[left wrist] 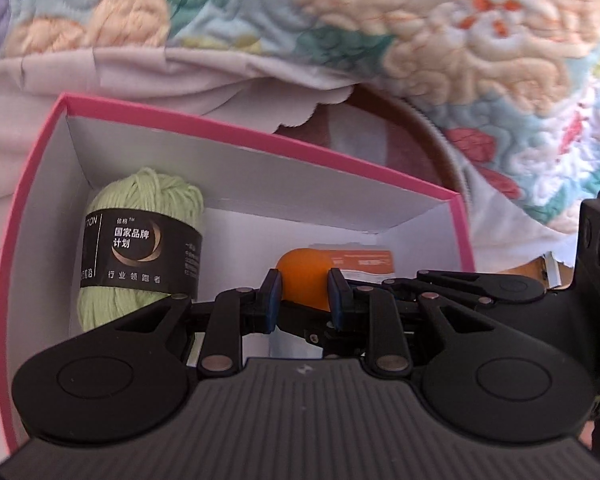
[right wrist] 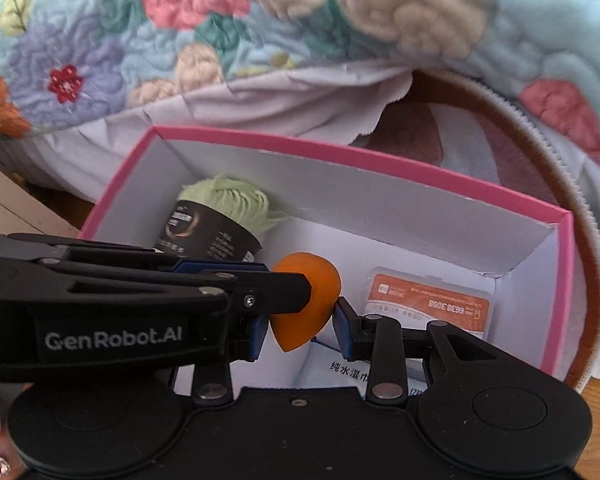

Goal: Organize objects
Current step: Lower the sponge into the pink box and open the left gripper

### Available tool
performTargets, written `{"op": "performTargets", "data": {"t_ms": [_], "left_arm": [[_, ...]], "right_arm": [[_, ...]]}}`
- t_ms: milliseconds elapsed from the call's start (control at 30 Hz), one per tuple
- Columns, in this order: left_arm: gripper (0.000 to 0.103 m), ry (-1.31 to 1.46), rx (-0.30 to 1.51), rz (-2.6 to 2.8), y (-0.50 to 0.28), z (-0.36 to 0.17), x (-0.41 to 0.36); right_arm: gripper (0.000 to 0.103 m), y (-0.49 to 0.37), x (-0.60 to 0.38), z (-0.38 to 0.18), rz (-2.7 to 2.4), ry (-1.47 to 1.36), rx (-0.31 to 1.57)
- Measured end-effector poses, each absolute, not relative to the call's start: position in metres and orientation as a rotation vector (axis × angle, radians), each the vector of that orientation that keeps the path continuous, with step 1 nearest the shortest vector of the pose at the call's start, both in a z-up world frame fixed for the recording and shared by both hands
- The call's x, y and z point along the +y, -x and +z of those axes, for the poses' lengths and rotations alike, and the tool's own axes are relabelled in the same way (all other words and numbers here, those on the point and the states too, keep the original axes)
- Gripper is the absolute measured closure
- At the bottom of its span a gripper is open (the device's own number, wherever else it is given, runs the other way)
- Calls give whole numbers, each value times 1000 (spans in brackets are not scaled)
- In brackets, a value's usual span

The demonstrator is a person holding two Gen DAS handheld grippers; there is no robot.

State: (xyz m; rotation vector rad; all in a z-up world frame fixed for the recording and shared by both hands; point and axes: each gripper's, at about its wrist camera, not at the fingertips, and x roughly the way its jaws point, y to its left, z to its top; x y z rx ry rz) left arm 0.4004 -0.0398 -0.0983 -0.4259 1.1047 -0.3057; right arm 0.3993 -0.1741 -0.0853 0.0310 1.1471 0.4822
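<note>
Left gripper (left wrist: 305, 294): fingers closed on orange sponge (right wrist: 306, 300) over box (right wrist: 380, 156). Right gripper (right wrist: 300, 330): fingers apart, empty. Best lowered between yarn (left wrist: 140, 240) and card (right wrist: 428, 304) before release

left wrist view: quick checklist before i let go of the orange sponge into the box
1. left gripper grip on orange sponge: ok, a pad on each side.
2. right gripper grip on the sponge: cannot tell, one side is hidden.
3. Sponge over the pink box: ok.
4. Free floor between green yarn and orange card pack: ok.
5. Room between the two grippers: not ok, both crowd the sponge.
</note>
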Motion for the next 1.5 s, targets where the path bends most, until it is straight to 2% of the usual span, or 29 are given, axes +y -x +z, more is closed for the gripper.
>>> {"op": "performTargets", "data": {"t_ms": [367, 533, 733, 800, 867, 1000, 1200, 1500], "left_arm": [[83, 440, 1108, -283, -406, -111, -37], [83, 430, 1114, -281, -409, -117, -40], [84, 427, 1125, -274, -410, -123, -44], [92, 408, 1117, -285, -411, -123, -45], [95, 393, 1130, -273, -413, -125, -45], [95, 397, 1138, -270, -416, -130, -49], [95, 419, 1132, -251, -418, -130, -62], [94, 410, 1115, -214, -419, -122, -62]], "right_arm": [[60, -402, -176, -93, 530, -22, 1182], [66, -402, -172, -93, 514, 21, 1177], [66, -406, -173, -97, 487, 33, 1195], [65, -404, -171, -96, 489, 55, 1183], [63, -399, -173, -94, 506, 52, 1176], [63, -384, -182, -82, 529, 18, 1140], [70, -360, -199, -70, 549, -15, 1104], [70, -345, -203, -63, 523, 32, 1038]]}}
